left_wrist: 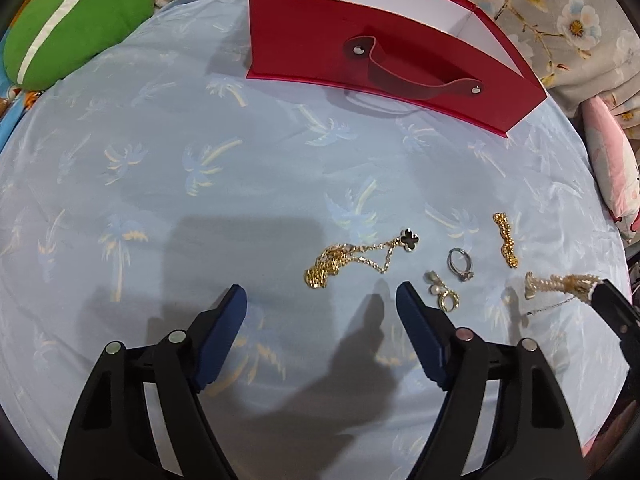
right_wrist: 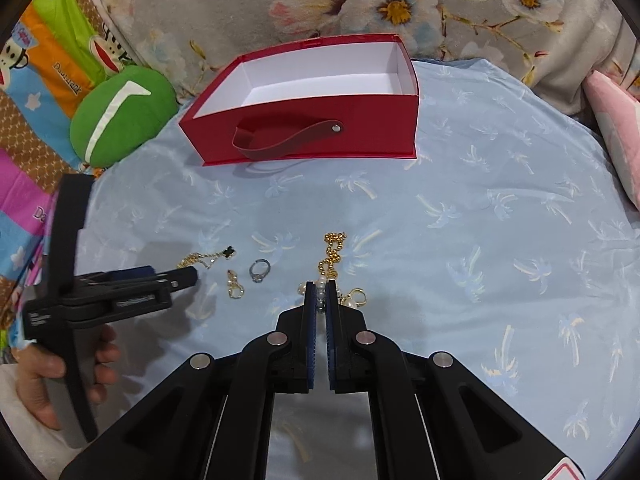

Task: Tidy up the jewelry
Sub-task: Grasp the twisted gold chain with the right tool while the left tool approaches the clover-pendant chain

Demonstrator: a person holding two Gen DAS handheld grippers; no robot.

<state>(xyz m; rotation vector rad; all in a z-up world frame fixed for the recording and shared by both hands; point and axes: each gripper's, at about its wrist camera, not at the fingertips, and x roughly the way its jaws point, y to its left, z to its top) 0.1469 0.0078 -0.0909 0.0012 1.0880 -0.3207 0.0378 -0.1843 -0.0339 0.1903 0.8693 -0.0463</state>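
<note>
A pearl piece [right_wrist: 321, 285] is pinched between the tips of the right gripper [right_wrist: 320, 286], low over the blue cloth [right_wrist: 480, 200]. It looks like a string of small pearls with gold bits, but most of it is hidden by the tips, so what kind of piece it is cannot be told for sure. Such a string is judged to be light, floppy and easy to break, so it is best held in a bunch, not by one loose end. A thin chain [left_wrist: 554, 305] is seen trailing from it in the left view, and it could catch on something. Just beyond the tips a gold bead chain [right_wrist: 332, 252] is laid on the cloth. To the left of that are a ring [right_wrist: 260, 270] and a pearl earring [right_wrist: 234, 286]. The ring is hard and small, and it may slip out of the pads. Farther left a gold necklace [left_wrist: 348, 260] with a dark clover is heaped up; it is soft and tangles easily. The left gripper [left_wrist: 320, 300] is held wide open just before the necklace, with nothing in it. At the back of the cloth a red box [right_wrist: 304, 132] is set, open on top, and nothing is seen inside it. A green cushion [right_wrist: 120, 116] is lying beside the box.
</note>
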